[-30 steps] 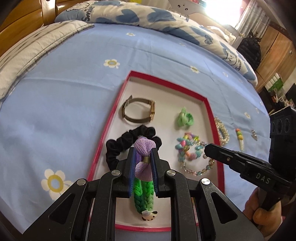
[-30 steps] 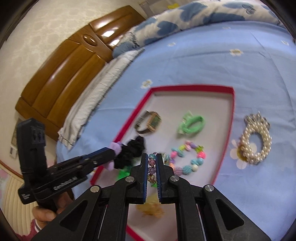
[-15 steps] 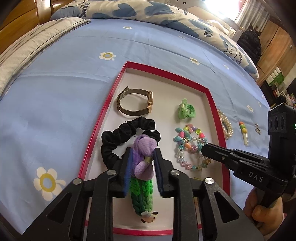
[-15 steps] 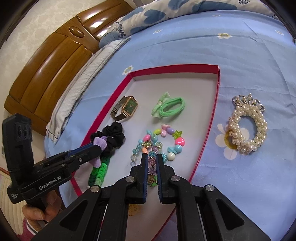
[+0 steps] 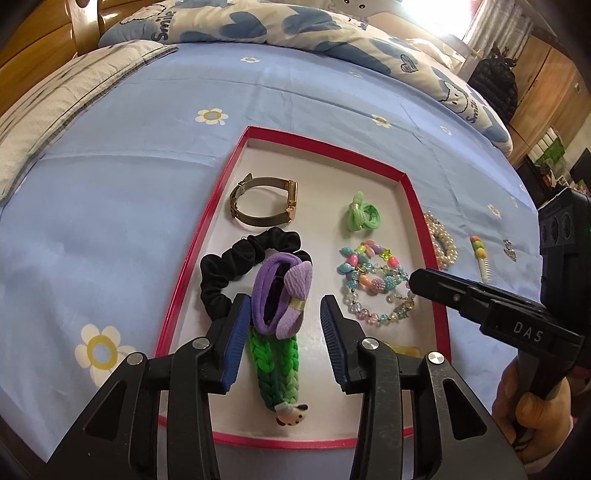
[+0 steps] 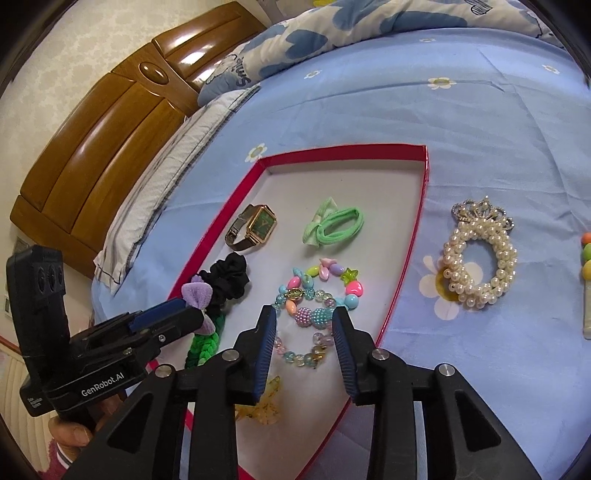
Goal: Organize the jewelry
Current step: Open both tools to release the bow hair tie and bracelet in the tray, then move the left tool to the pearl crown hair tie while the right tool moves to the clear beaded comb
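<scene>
Blue bedsheet [image 5: 332, 103], red-rimmed tray [image 5: 413, 192] mid-frame. Left gripper [image 5: 282, 314] and right gripper [image 6: 304, 325] jaws just opening, spread; purple hair tie [image 5: 284, 295] and beaded bracelet [image 6: 317, 295] released inside. Lift straight, avoid snagging.

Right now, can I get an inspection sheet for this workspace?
Surface: blue flowered bedsheet.
Job's things: red-rimmed tray holds watch, black scrunchie, purple hair tie, green braid, light green tie, bead bracelets, yellow clip.
Clutter: pearl bracelet and bead clip lie outside the tray.
Grippers: left hand-held gripper and right hand-held gripper have just been opening; pads clear of the items.
Cables: nothing seen.
Surroundings: quilt, wooden headboard.
</scene>
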`<state>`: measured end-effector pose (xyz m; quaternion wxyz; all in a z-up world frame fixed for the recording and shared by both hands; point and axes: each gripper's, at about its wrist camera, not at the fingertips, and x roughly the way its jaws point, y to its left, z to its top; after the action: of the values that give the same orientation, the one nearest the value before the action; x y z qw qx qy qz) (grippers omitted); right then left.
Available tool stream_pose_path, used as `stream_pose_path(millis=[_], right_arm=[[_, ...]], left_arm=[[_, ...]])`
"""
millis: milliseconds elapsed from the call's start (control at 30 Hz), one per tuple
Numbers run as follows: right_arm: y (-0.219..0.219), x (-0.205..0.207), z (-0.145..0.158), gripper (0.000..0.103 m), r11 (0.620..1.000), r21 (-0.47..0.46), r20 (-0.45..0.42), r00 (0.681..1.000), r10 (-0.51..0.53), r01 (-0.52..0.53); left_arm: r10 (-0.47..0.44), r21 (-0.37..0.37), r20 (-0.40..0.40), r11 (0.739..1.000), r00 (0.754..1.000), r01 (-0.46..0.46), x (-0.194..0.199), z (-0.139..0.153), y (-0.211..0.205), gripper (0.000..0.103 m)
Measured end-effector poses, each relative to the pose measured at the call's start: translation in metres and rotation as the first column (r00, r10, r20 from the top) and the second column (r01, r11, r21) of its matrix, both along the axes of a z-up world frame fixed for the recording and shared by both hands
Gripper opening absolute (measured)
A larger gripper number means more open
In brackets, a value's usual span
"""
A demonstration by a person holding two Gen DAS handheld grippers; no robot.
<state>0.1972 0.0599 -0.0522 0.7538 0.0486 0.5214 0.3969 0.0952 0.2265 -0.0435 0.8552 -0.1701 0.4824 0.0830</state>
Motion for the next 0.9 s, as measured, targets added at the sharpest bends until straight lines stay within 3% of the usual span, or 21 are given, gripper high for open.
stream_pose_path(millis=[500,900], right_arm=[[-0.042,-0.008,0.024,0.044,0.997,0.045,0.035,0.997,-0.065,0.064],[-0.118,0.001,0.018,0.046,0.976,0.028,0.023,0.976,-0.219,0.218]], left_arm=[[-0.018,-0.028,0.048,0.999,0.999,0.02,-0.005,0.023,-0.021,0.048],[-0.141,-0.038,0.068,0.989,0.988,0.144,0.014,0.034,-0.081,0.05]])
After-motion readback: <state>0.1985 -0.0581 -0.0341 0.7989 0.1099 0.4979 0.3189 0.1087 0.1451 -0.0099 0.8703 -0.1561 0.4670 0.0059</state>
